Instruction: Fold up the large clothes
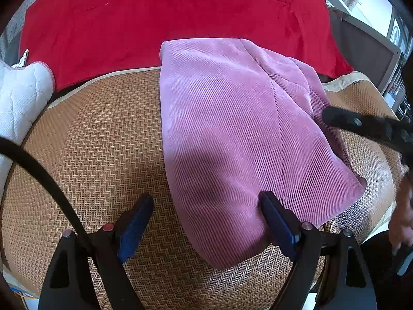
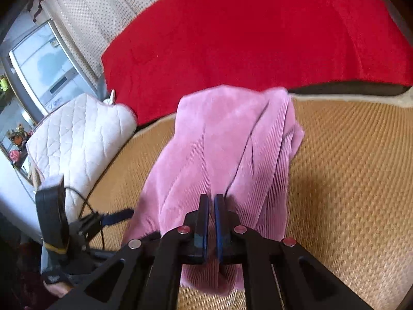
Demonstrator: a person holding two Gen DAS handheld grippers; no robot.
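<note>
Corduroy garment [image 1: 232,129], pink and folded into a long bundle, lies on a woven straw mat [image 1: 103,142], its far end reaching the red blanket [image 1: 167,18] behind. Left tongs [image 1: 206,204] stand wide, 1 blue pad over the bare mat and the other pressing the garment's near end. Right tongs [image 2: 211,206] are drawn narrow, only a thin gap between the pads, low over the garment's folds; whether cloth is pinched between them I cannot tell. Beside the mat sits a white quilted cushion [image 2: 77,134].
</note>
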